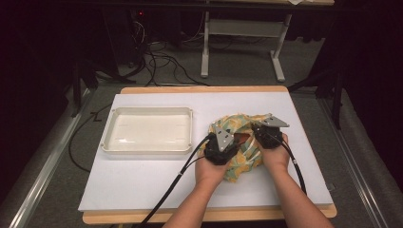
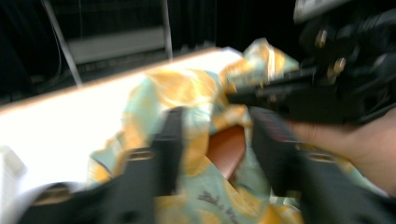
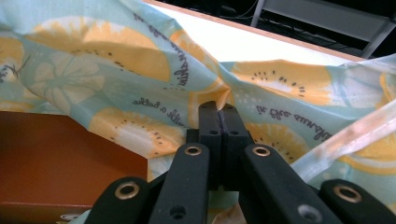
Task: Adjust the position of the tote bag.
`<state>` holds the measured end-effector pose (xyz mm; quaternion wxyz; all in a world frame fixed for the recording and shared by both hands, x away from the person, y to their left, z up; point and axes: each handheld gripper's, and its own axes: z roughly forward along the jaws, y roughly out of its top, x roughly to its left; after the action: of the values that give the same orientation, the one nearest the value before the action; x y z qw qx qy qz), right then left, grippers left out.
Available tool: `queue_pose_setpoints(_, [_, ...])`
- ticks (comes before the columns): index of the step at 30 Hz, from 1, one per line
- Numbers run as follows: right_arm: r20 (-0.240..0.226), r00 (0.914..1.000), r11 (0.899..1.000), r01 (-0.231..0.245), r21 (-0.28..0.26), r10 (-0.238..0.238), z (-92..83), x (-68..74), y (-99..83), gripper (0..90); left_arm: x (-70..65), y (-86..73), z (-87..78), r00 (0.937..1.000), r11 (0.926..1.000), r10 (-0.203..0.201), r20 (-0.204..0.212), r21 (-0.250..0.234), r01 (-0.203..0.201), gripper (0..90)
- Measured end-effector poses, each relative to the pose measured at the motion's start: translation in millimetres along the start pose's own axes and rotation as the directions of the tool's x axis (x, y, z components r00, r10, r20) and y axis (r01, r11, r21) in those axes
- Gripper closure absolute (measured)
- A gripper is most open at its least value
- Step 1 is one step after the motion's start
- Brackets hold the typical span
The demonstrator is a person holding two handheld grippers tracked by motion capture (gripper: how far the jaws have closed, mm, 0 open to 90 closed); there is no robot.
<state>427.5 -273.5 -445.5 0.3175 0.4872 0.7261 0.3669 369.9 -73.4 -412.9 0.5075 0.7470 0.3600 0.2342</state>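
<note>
A pale green cloth printed with yellow citrus slices [image 1: 244, 156] lies bunched at the table's middle right, over a brown box [image 3: 56, 158]. Part of that box [image 2: 226, 149] shows through a gap in the folds. My right gripper [image 3: 218, 112] is shut on a fold of the cloth [image 3: 116, 70], its jaws pinched together on the fabric. My left gripper [image 2: 217, 135] hovers over the cloth [image 2: 187, 93], jaws apart and pressing on nothing, with the gap and the box between them. In the high view the left gripper [image 1: 232, 138] and right gripper [image 1: 255, 131] face each other closely across the bundle.
An empty white tray [image 1: 109, 142] sits on the left half of the white table top [image 1: 142, 185]. Cables trail from both grippers toward the near edge. Beyond the table are a dark floor with wires and a table frame.
</note>
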Motion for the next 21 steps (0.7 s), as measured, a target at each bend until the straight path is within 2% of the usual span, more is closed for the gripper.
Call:
queue_pose_setpoints(1, [-0.003, 1.0, 1.0, 0.0, 0.0, 0.0, 0.2, 0.1, 0.1, 90.0, -1.6, -1.9, 6.0, 0.9999, 0.9996, 0.006, -0.009, 0.027, -0.006, 45.7])
queue_pose_setpoints(2, [-0.003, 1.0, 1.0, 0.0, 0.0, 0.0, 0.2, 0.1, 0.1, 90.0, -1.6, -1.9, 6.0, 0.9999, 0.9996, 0.006, -0.009, 0.027, -0.006, 44.4])
queue_pose_setpoints(3, [-0.002, 1.0, 1.0, -0.006, 0.002, 0.006, 0.1, 1.0, 0.4, 90.0, -2.2, -5.1, 13.8, 0.9995, 0.998, 0.017, -0.027, 0.062, -0.015, 44.4])
queue_pose_setpoints(4, [-0.005, 1.0, 1.0, -0.001, -0.001, 0.001, 0.5, 1.5, 0.8, 90.0, -1.6, -8.0, 19.8, 0.9987, 0.996, 0.019, -0.048, 0.088, -0.014, 42.5])
queue_pose_setpoints(5, [-0.01, 1.0, 1.0, -0.001, 0.007, 0.001, -0.2, 2.1, 1.6, 90.0, 0.7, -13.6, 28.5, 0.9957, 0.9915, 0.033, -0.087, 0.128, -0.021, 42.1])
queue_pose_setpoints(6, [-0.01, 1.0, 1.0, -0.001, 0.007, 0.001, -0.2, 2.1, 1.6, 90.0, 0.7, -13.6, 28.5, 0.9957, 0.9915, 0.033, -0.087, 0.128, -0.021, 44.1])
queue_pose_setpoints(7, [-0.016, 0.9999, 1.0, 0.001, 0.011, -0.001, -1.1, 2.0, 1.9, 90.0, 2.4, -17.4, 32.3, 0.9935, 0.9882, 0.046, -0.104, 0.15, -0.03, 52.5])
queue_pose_setpoints(8, [-0.016, 0.9999, 1.0, 0.001, 0.011, -0.001, -1.1, 2.0, 1.9, 90.0, 3.5, -19.4, 33.6, 0.9913, 0.9866, 0.055, -0.12, 0.159, -0.035, 52.5])
queue_pose_setpoints(9, [-0.018, 0.9998, 1.0, 0.002, 0.012, -0.002, -1.7, 1.6, 2.1, 90.0, 6.6, -21.9, 33.5, 0.9914, 0.9877, 0.047, -0.122, 0.154, -0.027, 57.0])
queue_pose_setpoints(11, [-0.021, 0.9998, 1.0, 0.006, 0.003, -0.006, -3.6, -0.4, 2.9, 90.0, 11.9, -22.8, 30.6, 0.9902, 0.9877, 0.039, -0.134, 0.156, -0.017, 75.7])
queue_pose_setpoints(13, [-0.014, 0.9999, 1.0, 0.001, -0.004, -0.001, -5.9, -3.8, 4.0, 90.0, 17.2, -24.0, 27.6, 0.9837, 0.9854, 0.066, -0.167, 0.166, -0.038, 88.4])
queue_pose_setpoints(14, [-0.005, 1.0, 1.0, -0.003, -0.006, 0.003, -7.9, -9.3, 4.8, 90.0, 21.0, -24.9, 26.3, 0.9804, 0.9839, 0.069, -0.185, 0.175, -0.036, 90.0])
queue_pose_setpoints(17, [-0.009, 1.0, 1.0, 0.003, -0.002, -0.003, -8.0, -13.0, 5.7, 89.8, 32.0, -30.7, 26.2, 0.9752, 0.9761, 0.064, -0.212, 0.217, -0.016, 90.0])
queue_pose_setpoints(18, [-0.008, 0.9999, 1.0, 0.012, -0.001, -0.012, -7.7, -12.3, 6.1, 89.7, 34.0, -32.9, 27.3, 0.9742, 0.9725, 0.06, -0.217, 0.233, -0.008, 90.0])
queue_pose_setpoints(19, [0.008, 0.9983, 0.998, 0.058, 0.007, -0.058, -6.1, -7.4, 7.9, 89.8, 34.9, -35.2, 29.0, 0.9725, 0.9695, 0.057, -0.226, 0.245, 0.0, 90.0])
queue_pose_setpoints(20, [0.016, 0.9969, 0.997, 0.077, 0.011, -0.077, -5.5, -5.6, 8.9, 89.7, 35.3, -36.7, 30.8, 0.9723, 0.9668, 0.052, -0.228, 0.255, 0.008, 89.6])
queue_pose_setpoints(21, [0.016, 0.9969, 0.997, 0.077, 0.011, -0.077, -5.5, -5.6, 8.9, 89.7, 35.7, -39.3, 34.3, 0.9727, 0.9623, 0.041, -0.229, 0.271, 0.024, 88.8])
